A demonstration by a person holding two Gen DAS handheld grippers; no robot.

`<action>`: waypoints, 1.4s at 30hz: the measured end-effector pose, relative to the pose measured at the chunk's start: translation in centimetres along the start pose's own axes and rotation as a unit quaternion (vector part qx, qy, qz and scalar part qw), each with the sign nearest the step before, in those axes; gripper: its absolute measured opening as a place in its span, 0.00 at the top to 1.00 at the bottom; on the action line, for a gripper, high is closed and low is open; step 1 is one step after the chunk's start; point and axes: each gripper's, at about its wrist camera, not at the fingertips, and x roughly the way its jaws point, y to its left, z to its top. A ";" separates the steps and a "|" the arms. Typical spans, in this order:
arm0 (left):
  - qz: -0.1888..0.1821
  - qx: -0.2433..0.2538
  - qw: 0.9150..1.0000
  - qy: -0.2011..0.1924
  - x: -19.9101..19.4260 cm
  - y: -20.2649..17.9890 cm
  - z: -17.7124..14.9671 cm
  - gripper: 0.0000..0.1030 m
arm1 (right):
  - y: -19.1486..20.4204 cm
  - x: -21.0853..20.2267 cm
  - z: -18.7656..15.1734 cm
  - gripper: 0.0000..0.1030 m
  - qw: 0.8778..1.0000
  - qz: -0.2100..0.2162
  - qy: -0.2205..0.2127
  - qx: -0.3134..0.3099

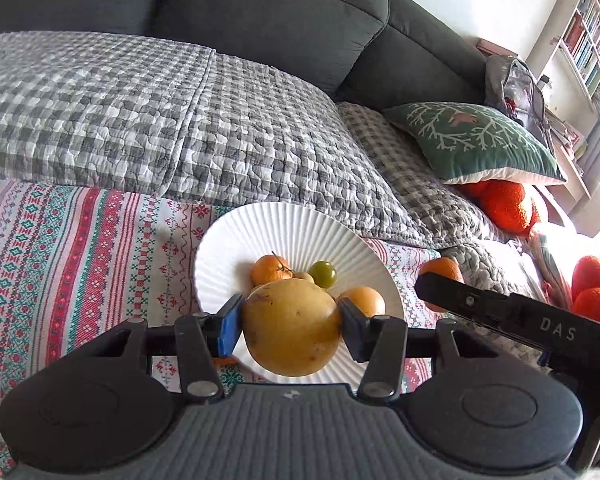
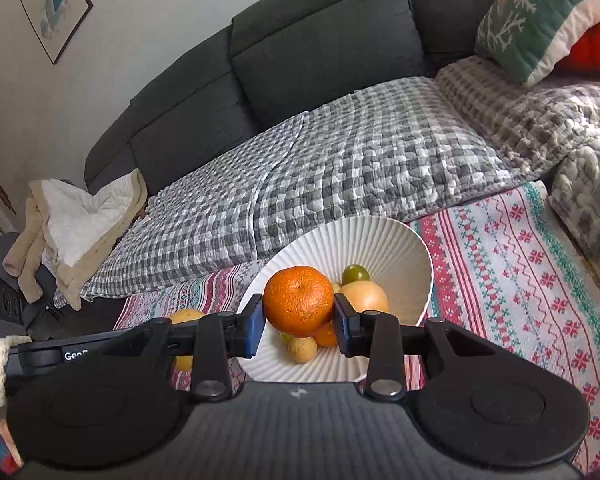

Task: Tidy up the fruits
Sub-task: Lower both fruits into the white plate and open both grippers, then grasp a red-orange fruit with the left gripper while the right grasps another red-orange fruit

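Observation:
My left gripper (image 1: pixel 290 320) is shut on a large yellow fruit (image 1: pixel 292 332) and holds it just above the near rim of a white ribbed bowl (image 1: pixel 260 224). In the bowl lie a stemmed mandarin (image 1: pixel 270 270), a green fruit (image 1: pixel 323 274) and a pale orange fruit (image 1: pixel 366 300). My right gripper (image 2: pixel 298 320) is shut on an orange mandarin (image 2: pixel 298 300), raised over the same bowl (image 2: pixel 384 240). Below it are a green fruit (image 2: pixel 355 274), a pale orange fruit (image 2: pixel 368 298) and a small yellow fruit (image 2: pixel 302 350). The left gripper's yellow fruit (image 2: pixel 186 316) shows at the left.
The bowl stands on a red and green patterned cloth (image 1: pixel 80 248). Behind it are a grey checked quilt (image 1: pixel 160 120) and a dark sofa (image 1: pixel 260 12). To the right lie a green cushion (image 1: pixel 476 140) and orange knitted balls (image 1: pixel 504 204). A beige blanket (image 2: pixel 72 224) is heaped far left.

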 end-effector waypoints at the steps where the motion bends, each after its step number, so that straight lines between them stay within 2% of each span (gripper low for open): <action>1: -0.009 -0.009 1.000 0.002 0.5 0.1 0.2 0.56 | 0.0 1.1 0.9 0.68 1.000 -0.004 0.007 0.007; 3: -0.016 -0.022 1.000 0.004 1.9 0.2 0.6 0.56 | -0.4 3.3 1.9 0.68 0.999 -0.007 0.028 0.021; 8: 0.025 -0.027 0.999 0.032 5.7 -0.1 0.7 0.56 | -0.6 7.1 1.3 0.68 0.997 -0.038 0.070 0.006; 11: 0.046 -0.014 0.998 0.028 6.6 -0.2 0.2 0.56 | -1.4 8.5 1.1 0.68 0.995 -0.033 0.090 0.014; 14: 0.046 -0.027 0.998 0.028 6.7 0.7 0.1 0.55 | -1.7 8.9 1.6 0.65 0.994 -0.037 0.098 0.024; 16: 0.055 -0.044 0.997 0.029 6.6 1.3 0.3 0.51 | -1.6 8.4 1.9 0.58 0.994 -0.044 0.096 0.017; 18: 0.044 -0.060 0.997 0.029 5.9 2.0 0.7 0.39 | -1.6 7.7 2.1 0.51 0.995 -0.050 0.087 0.005; 21: 0.037 -0.091 0.995 0.010 4.1 2.8 1.4 0.24 | -1.8 6.1 2.6 0.50 0.996 -0.059 0.071 -0.008; 22: 0.037 -0.090 0.995 0.003 3.5 3.0 1.5 0.23 | -2.0 5.3 2.7 0.50 0.996 -0.057 0.064 -0.009; 26: 0.057 -0.031 0.997 -0.031 -0.2 3.2 0.8 0.14 | -2.5 1.2 2.3 0.47 0.997 -0.048 0.036 -0.050; 28: 0.083 0.030 0.995 -0.040 -1.5 3.1 -1.2 0.14 | -2.6 -0.9 0.9 0.28 0.993 -0.032 0.035 -0.106; 30: 0.094 0.097 0.990 -0.041 -2.1 2.9 -3.7 0.14 | -2.6 -3.1 -1.9 0.24 0.982 0.000 0.023 -0.185; 32: 0.084 0.155 0.984 -0.027 -1.7 2.7 -6.0 0.15 | -2.8 -4.1 -4.5 0.24 0.973 0.012 0.019 -0.230; 35: 0.050 0.185 0.982 -0.002 -0.4 2.3 -7.9 0.15 | -3.1 -3.4 -7.7 0.24 0.963 0.015 0.038 -0.265; 39: 0.020 0.201 0.979 0.012 2.0 1.8 -8.5 0.15 | -3.0 -0.3 -8.7 0.38 0.963 0.013 0.072 -0.259; 40: 0.018 0.209 0.978 0.008 2.5 1.7 -8.5 0.15 | -2.9 0.5 -8.6 0.43 0.965 0.016 0.075 -0.250; 42: 0.031 0.216 0.976 0.002 3.5 1.6 -8.4 0.15 | -3.0 1.7 -8.2 0.44 0.970 0.016 0.068 -0.234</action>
